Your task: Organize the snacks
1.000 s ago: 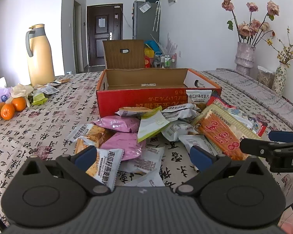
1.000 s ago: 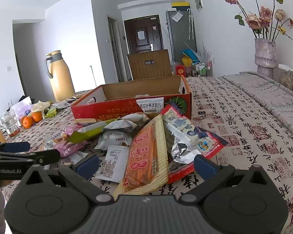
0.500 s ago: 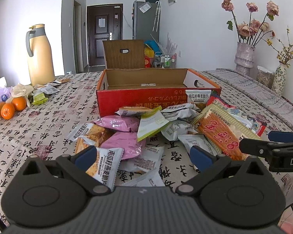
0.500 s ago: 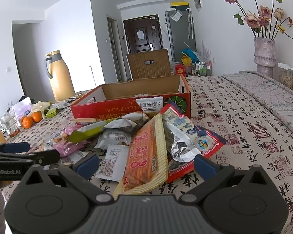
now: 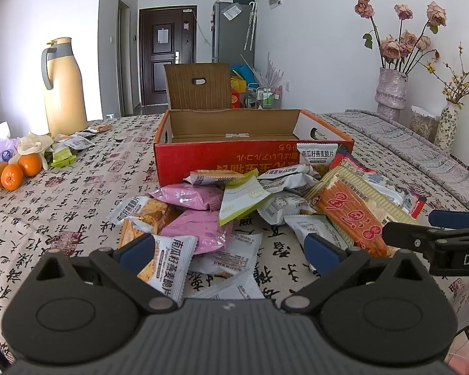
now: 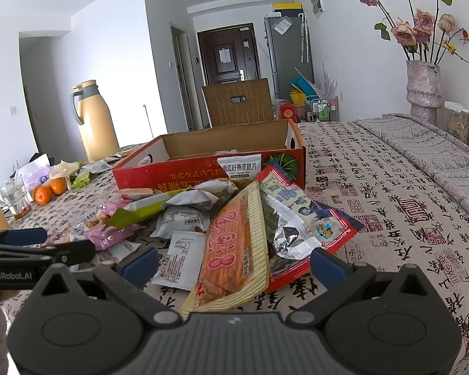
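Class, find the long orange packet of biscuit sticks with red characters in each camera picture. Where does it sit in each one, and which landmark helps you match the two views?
Left wrist view: the orange stick packet lies right of centre, at the right edge of the snack pile.
Right wrist view: the same packet lies at centre, just ahead of the gripper.
Shared landmark: the open red box behind the pile.

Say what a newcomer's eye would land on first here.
First, the heap of snack packets on the patterned tablecloth, crowned by a long orange biscuit pack. Just behind stands an open red box, seemingly empty. Both grippers, left and right, sit open before the heap.
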Action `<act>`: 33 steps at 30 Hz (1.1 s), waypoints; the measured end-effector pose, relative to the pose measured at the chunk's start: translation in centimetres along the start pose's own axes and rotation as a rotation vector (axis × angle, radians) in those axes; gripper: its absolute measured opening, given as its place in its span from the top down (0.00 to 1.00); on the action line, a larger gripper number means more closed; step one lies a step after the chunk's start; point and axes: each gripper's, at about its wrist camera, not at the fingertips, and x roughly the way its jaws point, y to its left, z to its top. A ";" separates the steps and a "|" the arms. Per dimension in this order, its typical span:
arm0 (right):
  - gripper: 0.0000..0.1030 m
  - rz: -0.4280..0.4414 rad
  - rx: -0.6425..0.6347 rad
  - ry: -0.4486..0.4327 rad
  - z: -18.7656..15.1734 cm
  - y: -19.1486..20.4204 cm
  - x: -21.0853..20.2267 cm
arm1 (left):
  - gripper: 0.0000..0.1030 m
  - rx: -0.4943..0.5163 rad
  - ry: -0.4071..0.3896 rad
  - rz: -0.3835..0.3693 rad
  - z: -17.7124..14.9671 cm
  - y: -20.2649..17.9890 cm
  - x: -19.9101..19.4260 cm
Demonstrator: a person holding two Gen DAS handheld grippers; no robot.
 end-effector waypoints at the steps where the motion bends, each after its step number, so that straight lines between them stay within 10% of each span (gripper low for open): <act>1: 0.00 0.000 0.000 0.000 0.0 0.0 0.0 | 0.00 0.000 0.000 -0.001 0.0 0.0 0.0; 33: 0.00 0.001 0.003 0.011 -0.7 0.2 0.0 | 0.00 -0.023 0.120 0.041 -1.7 0.5 1.4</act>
